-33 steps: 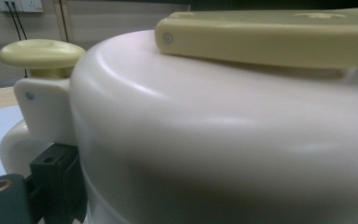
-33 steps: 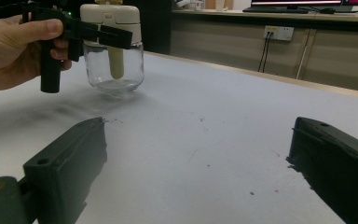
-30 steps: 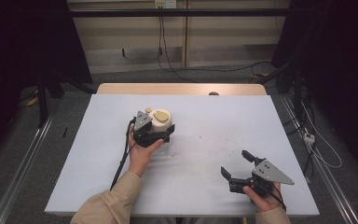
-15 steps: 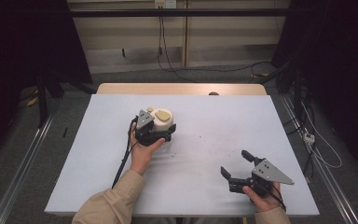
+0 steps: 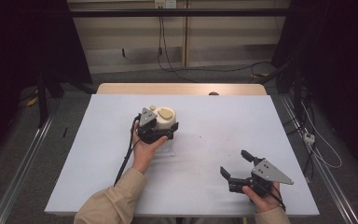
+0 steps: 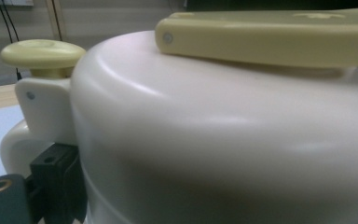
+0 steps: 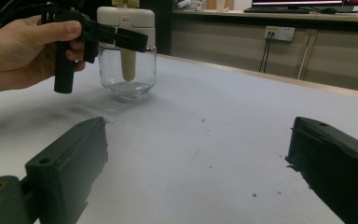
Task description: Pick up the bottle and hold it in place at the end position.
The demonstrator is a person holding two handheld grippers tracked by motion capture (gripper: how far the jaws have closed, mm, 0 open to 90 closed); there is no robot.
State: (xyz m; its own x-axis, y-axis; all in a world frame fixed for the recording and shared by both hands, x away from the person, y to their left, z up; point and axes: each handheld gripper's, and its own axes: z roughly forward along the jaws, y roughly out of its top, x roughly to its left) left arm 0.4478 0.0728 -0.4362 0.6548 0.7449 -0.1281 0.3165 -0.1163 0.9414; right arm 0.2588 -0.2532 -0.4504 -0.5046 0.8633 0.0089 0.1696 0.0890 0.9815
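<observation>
While your left hand reaches to mid-worktop, these items stand as listed, left to right.

Item 1: left claw. You have it clenched around the cream lid section of the jar; the right claw's view has its black jaws clamped across that lid from both sides. This grip looks meant to steady the jar or to work its top, though which I can't tell.

Item 2: glass jar with cream lid. It stands upright on the white worktop, left of centre and towards the far edge. A clear glass body sits below, with a pale stalk hanging inside it. On top sit a yellowish flat lever and a small round knob. Seen from the left claw, the lid sits so close that the far jaw is hidden.

Item 3: right claw. You hold it released, jaws wide apart, low over the near right of the worktop, well apart from the jar. It points towards the jar, probably kept ready for the lid's lever or knob.
</observation>
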